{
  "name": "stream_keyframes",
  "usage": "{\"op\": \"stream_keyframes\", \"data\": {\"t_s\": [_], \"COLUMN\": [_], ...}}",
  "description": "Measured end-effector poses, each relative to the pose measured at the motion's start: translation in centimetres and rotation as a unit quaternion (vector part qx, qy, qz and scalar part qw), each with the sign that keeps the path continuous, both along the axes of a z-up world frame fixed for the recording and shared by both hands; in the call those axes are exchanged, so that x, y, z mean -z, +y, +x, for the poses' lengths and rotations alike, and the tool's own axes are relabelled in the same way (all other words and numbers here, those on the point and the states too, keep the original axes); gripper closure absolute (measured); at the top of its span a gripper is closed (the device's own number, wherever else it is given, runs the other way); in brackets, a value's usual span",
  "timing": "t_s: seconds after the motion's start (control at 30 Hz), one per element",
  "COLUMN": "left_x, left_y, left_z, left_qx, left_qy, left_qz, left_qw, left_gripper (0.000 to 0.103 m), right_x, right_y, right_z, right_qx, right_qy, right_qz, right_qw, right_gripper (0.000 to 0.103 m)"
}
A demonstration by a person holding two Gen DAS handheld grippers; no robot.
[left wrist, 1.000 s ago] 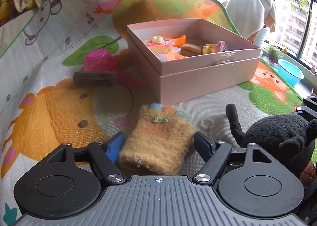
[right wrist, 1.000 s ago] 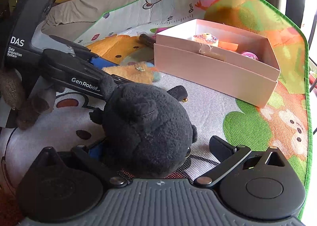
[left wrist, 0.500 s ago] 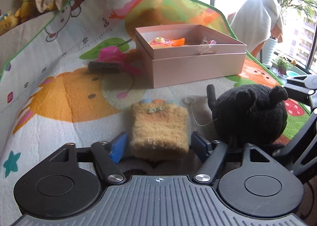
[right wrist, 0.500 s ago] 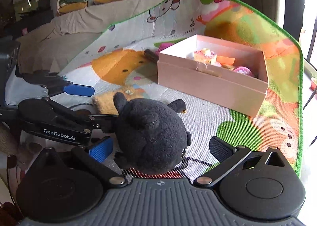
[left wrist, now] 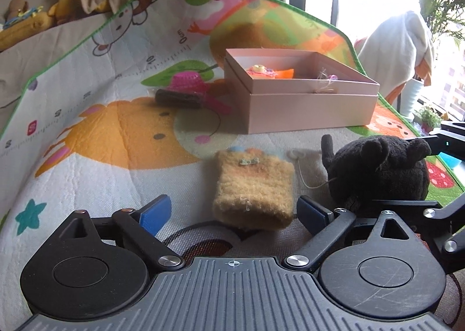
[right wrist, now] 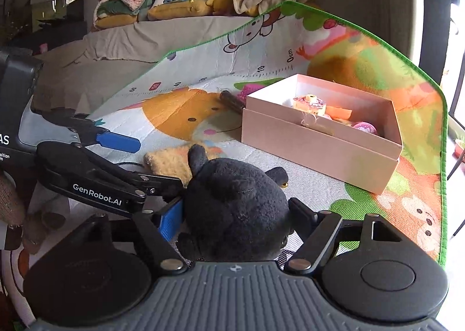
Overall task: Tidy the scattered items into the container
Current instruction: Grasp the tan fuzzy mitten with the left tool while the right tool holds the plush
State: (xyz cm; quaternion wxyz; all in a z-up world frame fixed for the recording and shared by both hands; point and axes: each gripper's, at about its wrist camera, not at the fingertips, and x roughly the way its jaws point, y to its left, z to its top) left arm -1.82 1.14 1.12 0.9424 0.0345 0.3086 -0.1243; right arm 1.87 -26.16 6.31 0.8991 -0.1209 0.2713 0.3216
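Observation:
A fuzzy yellow pouch [left wrist: 252, 185] lies flat on the play mat, just ahead of my left gripper [left wrist: 232, 210]. Its jaws are opening and the blue pads [left wrist: 154, 213] stand clear of the pouch on both sides. To the right sits a black plush toy [right wrist: 235, 200] between the fingers of my right gripper [right wrist: 237, 216]. Those jaws are closing, with the pads against the plush's sides. The pink box [left wrist: 308, 104] stands open farther back with several small toys inside. In the right wrist view the left gripper [right wrist: 148, 162] reaches in from the left over the pouch [right wrist: 171, 161].
A pink hat [left wrist: 189, 82] and a dark brown stick-like item [left wrist: 177, 97] lie left of the box [right wrist: 314, 145]. A white ring on a string [left wrist: 296, 153] rests between pouch and plush. The mat curls up at the back; a sofa with soft toys lies beyond.
My left gripper let go of the pouch, spread its jaws and drew back, so the box looks farther. The right jaws have come in from wide apart onto the black plush.

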Motion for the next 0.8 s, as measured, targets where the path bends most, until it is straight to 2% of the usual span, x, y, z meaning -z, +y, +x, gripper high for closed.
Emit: {"op": "stream_keyframes", "data": {"t_s": [0.1, 0.2, 0.5, 0.6, 0.67, 0.8], "left_x": [0.0, 0.1, 0.1, 0.0, 0.0, -0.1], "left_y": [0.0, -0.2, -3.1, -4.0, -4.0, -3.7], "left_z": [0.1, 0.4, 0.9, 1.1, 1.4, 1.7], "left_qx": [-0.001, 0.001, 0.049, 0.068, 0.071, 0.063], "left_qy": [0.004, 0.017, 0.017, 0.011, 0.016, 0.022], "left_qz": [-0.002, 0.002, 0.05, 0.054, 0.043, 0.031], "left_qw": [1.0, 0.9999, 0.9974, 0.9962, 0.9964, 0.9973], "left_gripper": [0.006, 0.006, 0.006, 0.019, 0.034, 0.041], "right_x": [0.0, -0.5, -2.9, -2.6, -2.0, -0.8], "right_y": [0.5, 0.3, -4.6, -5.8, -6.1, -6.6], "right_z": [-0.4, -0.6, -2.8, -3.6, -3.9, -3.9], "right_qx": [0.004, 0.009, 0.023, 0.031, 0.035, 0.043], "right_qy": [-0.008, 0.009, 0.014, 0.019, 0.023, 0.034], "right_qz": [-0.011, -0.006, 0.021, 0.012, 0.002, -0.002], "right_qw": [1.0, 1.0, 0.999, 0.999, 0.999, 0.998], "right_gripper": [0.03, 0.032, 0.032, 0.032, 0.032, 0.03]}}
